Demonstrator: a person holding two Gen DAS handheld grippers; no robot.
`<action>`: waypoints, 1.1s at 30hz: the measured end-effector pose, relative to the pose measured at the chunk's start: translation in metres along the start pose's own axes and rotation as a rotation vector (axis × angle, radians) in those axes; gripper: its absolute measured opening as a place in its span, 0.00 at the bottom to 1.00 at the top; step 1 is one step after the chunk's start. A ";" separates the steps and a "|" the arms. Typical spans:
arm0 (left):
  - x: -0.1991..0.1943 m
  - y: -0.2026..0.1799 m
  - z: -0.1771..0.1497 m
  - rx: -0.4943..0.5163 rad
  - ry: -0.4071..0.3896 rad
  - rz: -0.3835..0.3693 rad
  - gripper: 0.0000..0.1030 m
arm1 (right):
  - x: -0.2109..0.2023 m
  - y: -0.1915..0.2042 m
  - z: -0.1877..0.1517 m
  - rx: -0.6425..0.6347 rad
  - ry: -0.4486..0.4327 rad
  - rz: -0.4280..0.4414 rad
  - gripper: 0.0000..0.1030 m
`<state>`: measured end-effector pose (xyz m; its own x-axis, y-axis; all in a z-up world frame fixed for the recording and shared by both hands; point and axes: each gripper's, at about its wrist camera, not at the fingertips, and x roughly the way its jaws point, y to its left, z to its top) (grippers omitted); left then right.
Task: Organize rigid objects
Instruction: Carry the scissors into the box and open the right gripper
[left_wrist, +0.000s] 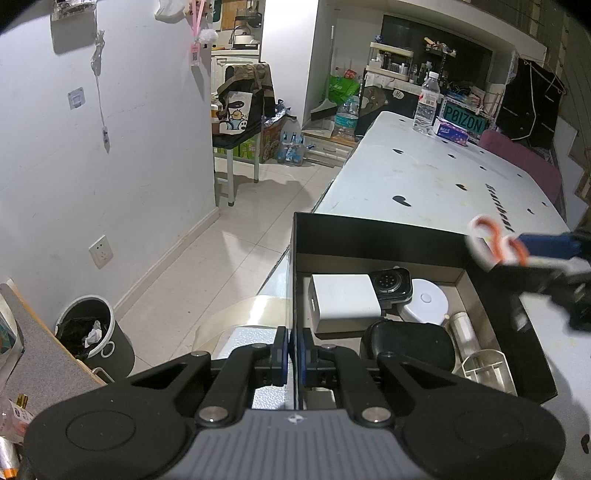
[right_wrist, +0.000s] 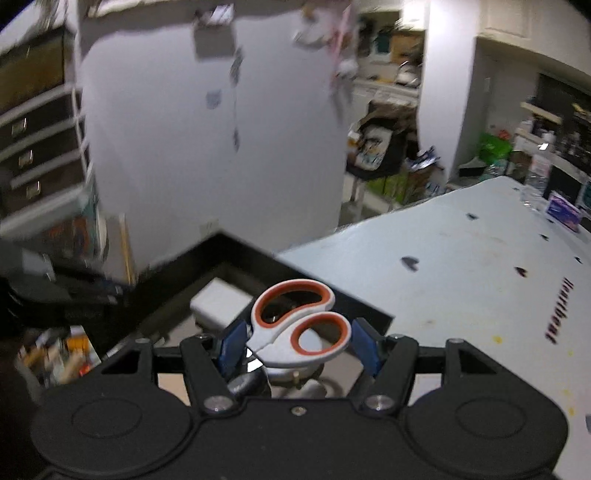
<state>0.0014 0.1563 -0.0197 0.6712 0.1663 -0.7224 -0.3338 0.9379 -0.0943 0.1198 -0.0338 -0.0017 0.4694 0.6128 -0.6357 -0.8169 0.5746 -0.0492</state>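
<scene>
Table (left_wrist: 424, 177): a long white top with small black marks, running from the middle to the upper right of the left wrist view; it also fills the right half of the right wrist view.
Box (left_wrist: 369, 232): a black open box with a brown inside, in the lower middle of the left wrist view, standing at the near end of the table.
Things in the box: a white block (left_wrist: 345, 301), a black watch body (left_wrist: 392, 284) lying partly on it, a round white device (left_wrist: 426, 299), a black oval case (left_wrist: 410, 345) and a clear plastic piece (left_wrist: 487, 367), all close together.
Left gripper (left_wrist: 293, 350): at the lower middle of its frame, blue pads clenched on the left wall of the box, one pad on each side of it.
Right gripper (right_wrist: 299, 343): at the lower middle of its frame, above the box; its blue pads press both sides of the scissors' handle part.
Scissors (right_wrist: 299, 325): white handles with orange rings, handles pointing away from the camera, held above the open box; in the left wrist view they appear at the right edge, blurred, over the far right corner of the box.
Bottle (left_wrist: 426, 103): clear, upright, upper right of the left wrist view, at the far end of the table.
</scene>
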 end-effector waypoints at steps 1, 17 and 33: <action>0.000 0.001 0.000 0.000 0.000 -0.001 0.05 | 0.007 0.001 0.001 -0.015 0.018 -0.003 0.62; 0.001 -0.002 0.001 0.000 0.000 -0.002 0.05 | 0.012 0.001 0.000 0.027 0.062 -0.031 0.70; 0.001 -0.002 0.000 0.001 -0.001 -0.002 0.05 | -0.040 0.016 -0.006 0.218 0.004 -0.084 0.71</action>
<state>0.0031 0.1545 -0.0199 0.6722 0.1650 -0.7218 -0.3319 0.9386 -0.0945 0.0857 -0.0523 0.0185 0.5312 0.5556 -0.6396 -0.6828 0.7277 0.0651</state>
